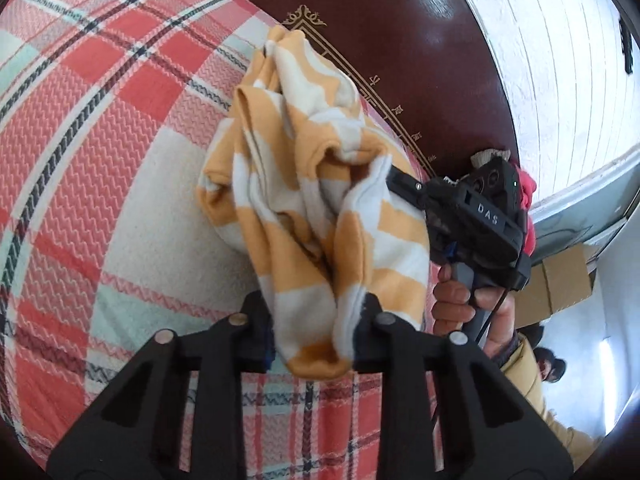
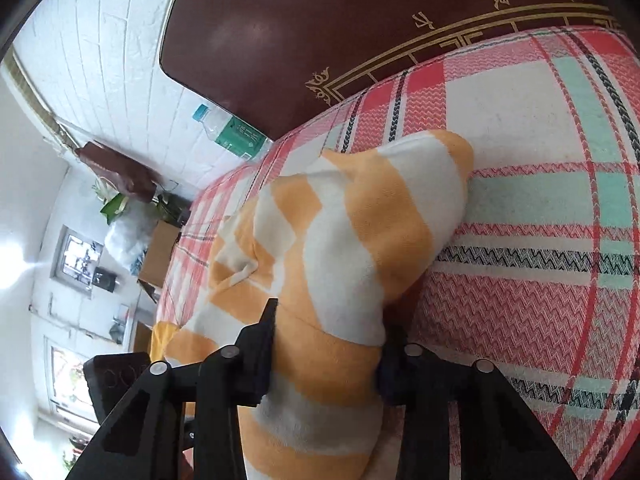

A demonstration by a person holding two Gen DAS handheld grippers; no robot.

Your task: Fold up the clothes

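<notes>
1. The left tool (image 1: 312, 332) is clamped on the lower bunched end of the orange-and-white striped garment (image 1: 320, 200). Cloth fills the gap between its two black fingers, so the grip reads as firm.

2. The right tool (image 2: 328, 344) is likewise pinched on a thick fold of the same garment, which bulges out ahead of the fingers. In the left wrist view its fingers bite into the cloth at the garment's right edge, and a hand (image 1: 460, 300) wraps its handle.

3. With both tools holding separate parts of one piece, I judge the garment is being gathered or lifted so it can be spread out. It is crumpled now, not flat, and no neat fold shows yet.

4. The garment hangs between the tools just over the bed (image 1: 100, 160), whose red, white and teal plaid cover lies under it. In the right wrist view its far end appears to rest on the cover, though I cannot be sure.

5. Beyond the bed stands a dark red headboard (image 2: 300, 20) with gold trim.

6. Containers: a clear plastic bottle (image 2: 232, 132) with a green label lies against the white wall beside the headboard; how full it is cannot be told. A cardboard box (image 2: 160, 252) sits on the floor past the bed, its contents hidden.
</notes>
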